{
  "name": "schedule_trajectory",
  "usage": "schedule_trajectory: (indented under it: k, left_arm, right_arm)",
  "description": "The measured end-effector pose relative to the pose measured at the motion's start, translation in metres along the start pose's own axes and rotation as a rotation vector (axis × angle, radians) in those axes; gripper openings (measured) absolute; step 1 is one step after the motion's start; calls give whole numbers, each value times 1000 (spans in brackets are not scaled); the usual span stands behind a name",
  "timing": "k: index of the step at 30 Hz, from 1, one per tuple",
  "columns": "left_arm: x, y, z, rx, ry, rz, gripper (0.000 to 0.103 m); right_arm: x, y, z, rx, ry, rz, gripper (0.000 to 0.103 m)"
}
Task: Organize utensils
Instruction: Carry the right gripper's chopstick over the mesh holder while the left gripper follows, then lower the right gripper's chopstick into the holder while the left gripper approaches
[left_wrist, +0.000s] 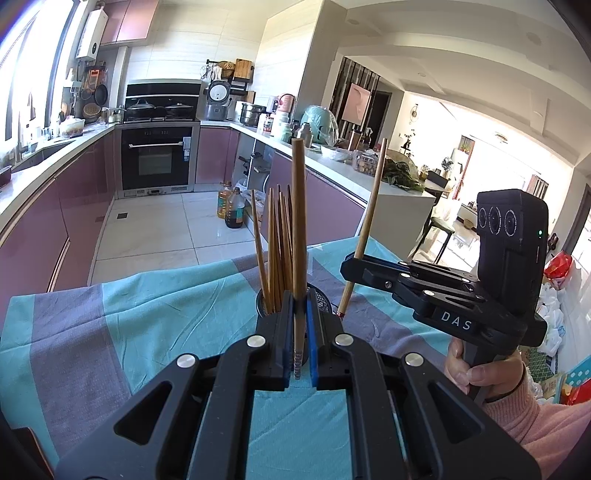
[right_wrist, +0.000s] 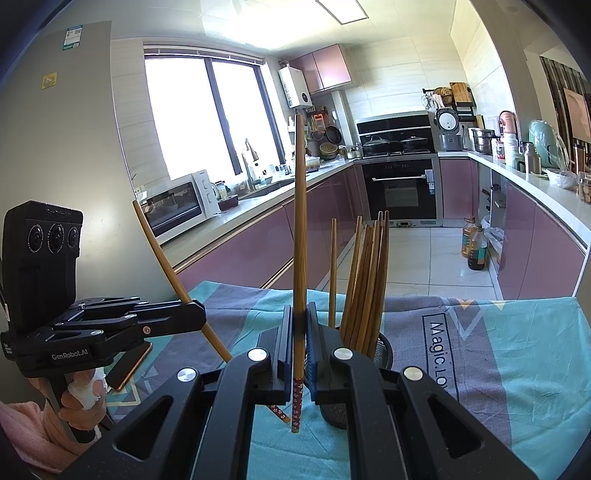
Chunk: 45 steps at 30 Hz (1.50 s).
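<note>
In the left wrist view my left gripper (left_wrist: 300, 295) is shut on a brown chopstick (left_wrist: 299, 221) that stands upright. Right behind it is a black mesh holder (left_wrist: 323, 299) with several chopsticks (left_wrist: 279, 251) in it. To the right my right gripper (left_wrist: 349, 264) is shut on a second chopstick (left_wrist: 369, 218), which leans slightly. In the right wrist view the right gripper (right_wrist: 300, 310) clamps its upright chopstick (right_wrist: 300, 221) above the red patterned end. The holder (right_wrist: 384, 354) sits just to its right. The left gripper (right_wrist: 199, 314) holds a slanted chopstick (right_wrist: 166, 258) at the left.
A teal and grey cloth (left_wrist: 147, 314) covers the table, and its far edge drops to the tiled kitchen floor. A flat phone-like slab (right_wrist: 135, 365) lies under the left gripper. Oil bottles (left_wrist: 232, 208) stand on the floor by the pink cabinets.
</note>
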<state>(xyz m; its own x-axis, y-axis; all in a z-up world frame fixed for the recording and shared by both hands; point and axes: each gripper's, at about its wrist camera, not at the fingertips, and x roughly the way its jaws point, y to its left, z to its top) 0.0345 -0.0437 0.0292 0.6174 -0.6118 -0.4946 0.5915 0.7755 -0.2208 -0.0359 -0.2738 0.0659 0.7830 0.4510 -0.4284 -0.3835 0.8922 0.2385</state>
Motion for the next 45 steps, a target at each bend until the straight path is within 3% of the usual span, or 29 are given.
schedule_trajectory:
  k: [45]
  left_arm:
    - [-26, -9, 8, 40, -63, -15, 7]
  right_arm:
    - [-12, -2, 12, -26, -52, -10, 6]
